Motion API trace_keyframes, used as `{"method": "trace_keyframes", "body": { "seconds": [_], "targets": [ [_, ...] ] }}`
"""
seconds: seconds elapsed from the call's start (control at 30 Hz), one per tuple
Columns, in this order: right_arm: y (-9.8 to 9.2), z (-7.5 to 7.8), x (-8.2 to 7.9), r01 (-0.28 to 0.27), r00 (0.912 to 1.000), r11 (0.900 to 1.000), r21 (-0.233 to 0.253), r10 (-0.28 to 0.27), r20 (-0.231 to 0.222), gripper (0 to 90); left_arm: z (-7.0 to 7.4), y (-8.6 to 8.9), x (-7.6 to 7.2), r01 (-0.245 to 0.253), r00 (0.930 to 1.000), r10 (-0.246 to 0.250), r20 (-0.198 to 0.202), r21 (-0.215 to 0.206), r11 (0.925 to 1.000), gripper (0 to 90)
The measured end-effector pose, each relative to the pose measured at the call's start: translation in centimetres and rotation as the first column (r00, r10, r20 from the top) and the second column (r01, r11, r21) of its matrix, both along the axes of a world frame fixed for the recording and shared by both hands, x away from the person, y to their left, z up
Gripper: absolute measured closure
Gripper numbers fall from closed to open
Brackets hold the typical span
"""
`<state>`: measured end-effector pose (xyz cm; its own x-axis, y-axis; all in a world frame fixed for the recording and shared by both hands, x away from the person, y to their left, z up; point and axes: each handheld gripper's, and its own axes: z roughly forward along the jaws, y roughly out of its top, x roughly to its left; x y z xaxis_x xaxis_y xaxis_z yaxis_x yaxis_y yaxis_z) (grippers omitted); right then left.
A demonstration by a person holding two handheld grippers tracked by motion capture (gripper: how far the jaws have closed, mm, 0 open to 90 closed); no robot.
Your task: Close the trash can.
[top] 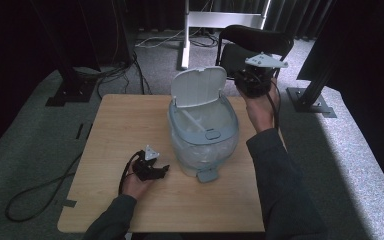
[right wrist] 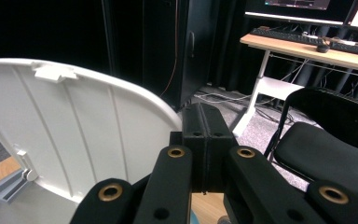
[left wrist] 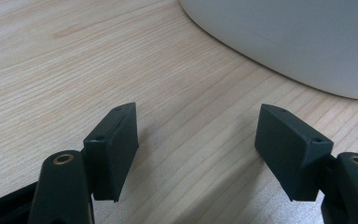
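My left gripper [left wrist: 196, 154] low over the wooden table [left wrist: 74, 70], jaws wide apart, what I take for the bin's pale wall [left wrist: 298, 42] just ahead

Dim room, lit tabletop
Light falls on the table [top: 130, 125]; dark curtains behind it; nearby black jaws look soft.

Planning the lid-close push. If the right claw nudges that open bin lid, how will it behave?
The lid is thin ribbed plastic, so probably light and slightly flexible. It stands upright on a rear hinge, so a push should swing it down. The bin looks light and tall, so it may slide on the table.
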<state>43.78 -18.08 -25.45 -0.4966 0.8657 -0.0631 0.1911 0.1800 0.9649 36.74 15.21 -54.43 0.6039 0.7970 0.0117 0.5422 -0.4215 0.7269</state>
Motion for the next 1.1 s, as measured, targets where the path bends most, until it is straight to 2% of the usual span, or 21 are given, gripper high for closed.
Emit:
{"method": "trace_keyframes", "body": {
  "seconds": [0.5, 0.77, 1.1],
  "targets": [
    [1.3, 0.8, 1.0, 0.011, 0.9999, 1.000, 0.026, -0.011, -0.002, 89.7, 0.0, 0.0, 0.0, 0.000, 1.0000, 0.000, 0.000, 0.001, 1.0000, 30.2],
    [1.4, 1.2, 1.3, -0.031, 0.9987, 0.991, 0.129, 0.036, -0.037, 89.7, 0.0, 0.0, 0.0, 0.000, 1.0000, 0.000, 0.000, 0.001, 1.0000, 30.1],
    [1.1, 1.5, 0.9, -0.058, 0.9966, 0.991, 0.117, 0.064, -0.051, 89.9, 0.0, 0.0, 0.0, 0.000, 1.0000, 0.000, 0.000, 0.000, 1.0000, 30.2]
  ]
}}
